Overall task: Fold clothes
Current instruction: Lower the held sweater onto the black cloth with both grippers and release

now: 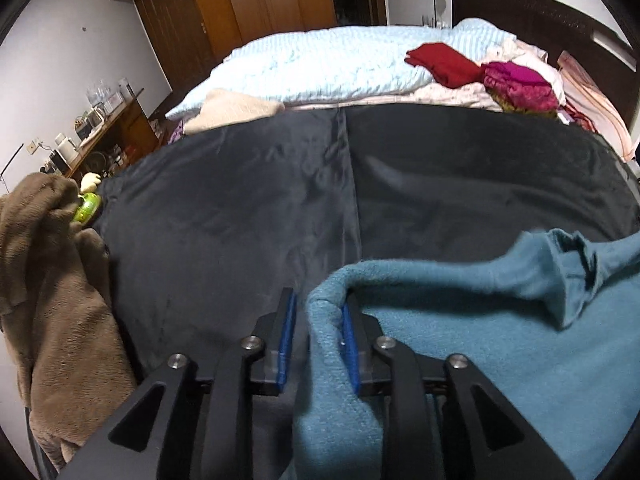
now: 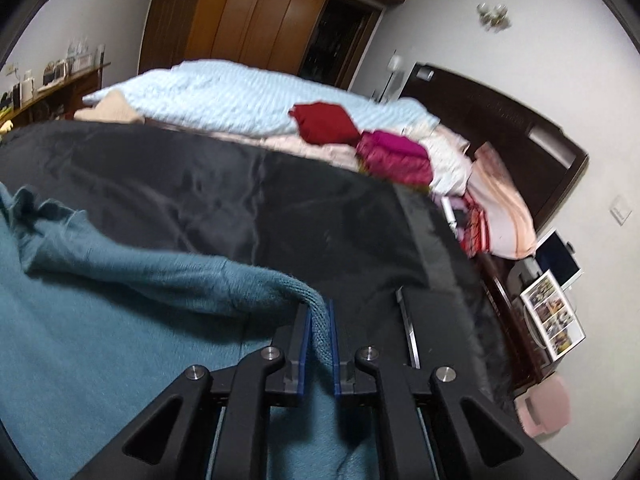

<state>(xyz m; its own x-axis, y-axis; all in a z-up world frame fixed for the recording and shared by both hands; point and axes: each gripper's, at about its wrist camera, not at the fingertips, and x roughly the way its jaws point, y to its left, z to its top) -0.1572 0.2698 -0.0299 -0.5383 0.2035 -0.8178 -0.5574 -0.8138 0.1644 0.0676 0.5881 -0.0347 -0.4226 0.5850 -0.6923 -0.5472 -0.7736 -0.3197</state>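
Hand-held gripper (image 2: 319,338) (right) pinches teal sweater (image 2: 120,320); left one (image 1: 316,336) gapes around it.

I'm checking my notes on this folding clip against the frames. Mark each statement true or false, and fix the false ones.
1. The garment between the jaws is a teal sweater. True.
2. The right gripper has its jaws closed on a fold of it. True.
3. The left gripper pinches it tightly. False: its jaws stand apart, cloth loose between them.
4. The sweater lies on a white sheet. False: it lies on a dark blanket.
5. A red garment lies farther up the bed. True.
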